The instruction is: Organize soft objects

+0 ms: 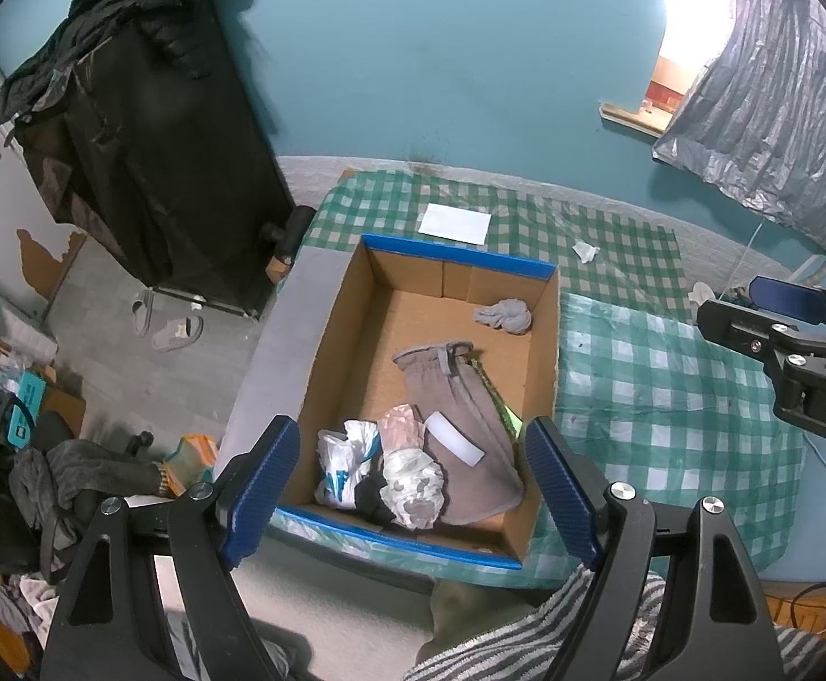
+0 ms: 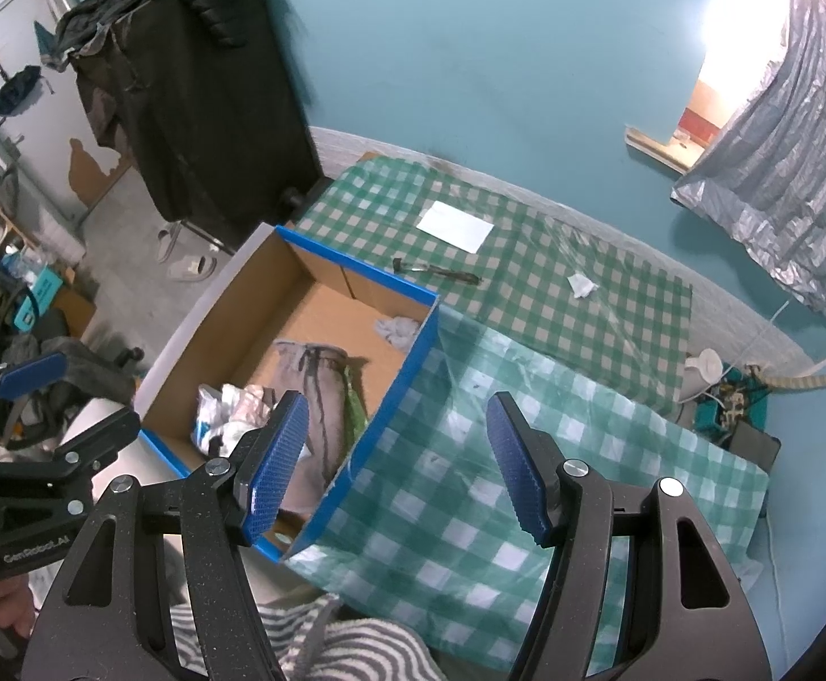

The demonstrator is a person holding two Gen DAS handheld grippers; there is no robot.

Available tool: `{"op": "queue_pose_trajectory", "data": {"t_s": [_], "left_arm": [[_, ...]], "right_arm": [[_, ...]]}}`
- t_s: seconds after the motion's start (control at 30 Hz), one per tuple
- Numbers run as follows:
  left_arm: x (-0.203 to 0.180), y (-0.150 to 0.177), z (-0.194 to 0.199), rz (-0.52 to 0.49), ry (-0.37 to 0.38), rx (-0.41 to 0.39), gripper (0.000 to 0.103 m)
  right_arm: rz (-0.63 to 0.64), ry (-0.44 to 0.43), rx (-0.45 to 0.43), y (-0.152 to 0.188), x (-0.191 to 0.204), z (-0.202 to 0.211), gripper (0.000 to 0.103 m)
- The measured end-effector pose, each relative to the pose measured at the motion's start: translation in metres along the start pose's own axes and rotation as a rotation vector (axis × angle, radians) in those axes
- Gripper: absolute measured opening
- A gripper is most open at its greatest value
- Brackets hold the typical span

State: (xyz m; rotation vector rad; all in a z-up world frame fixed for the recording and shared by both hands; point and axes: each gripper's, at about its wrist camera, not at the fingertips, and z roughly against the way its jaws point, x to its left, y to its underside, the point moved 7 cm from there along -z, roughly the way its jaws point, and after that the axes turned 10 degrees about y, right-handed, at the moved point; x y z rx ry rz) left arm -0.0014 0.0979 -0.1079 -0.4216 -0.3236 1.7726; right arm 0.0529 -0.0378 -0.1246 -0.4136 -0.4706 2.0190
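Note:
A cardboard box [image 1: 333, 340] with blue-taped rims sits on a green checked cloth [image 1: 668, 397]. Inside lie a grey-brown towel [image 1: 458, 397], a small grey sock ball [image 1: 504, 315], a white foam piece [image 1: 454, 437], crumpled white and pink soft items [image 1: 390, 465] and a black one. My left gripper [image 1: 413, 494] is open and empty above the box's near edge. My right gripper [image 2: 399, 462] is open and empty above the cloth, right of the box [image 2: 401, 380]. The towel [image 2: 322, 397] shows there too.
A white paper [image 1: 455, 221] and a crumpled tissue [image 1: 586, 251] lie on the far cloth; a dark tool [image 2: 435, 272] lies behind the box. A black covered rack [image 1: 146, 159] stands at left over slippers and clutter. A striped cloth [image 2: 356, 652] lies near me.

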Motion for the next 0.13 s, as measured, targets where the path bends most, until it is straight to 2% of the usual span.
{"op": "queue_pose_trajectory", "data": {"t_s": [0.13], "left_arm": [[-0.0007,0.0014,-0.0005,0.006,0.005,0.008,0.083]], "right_arm": [[0.001,-0.001,0.0,-0.0003,-0.0007,0.0001,0.065]]}}
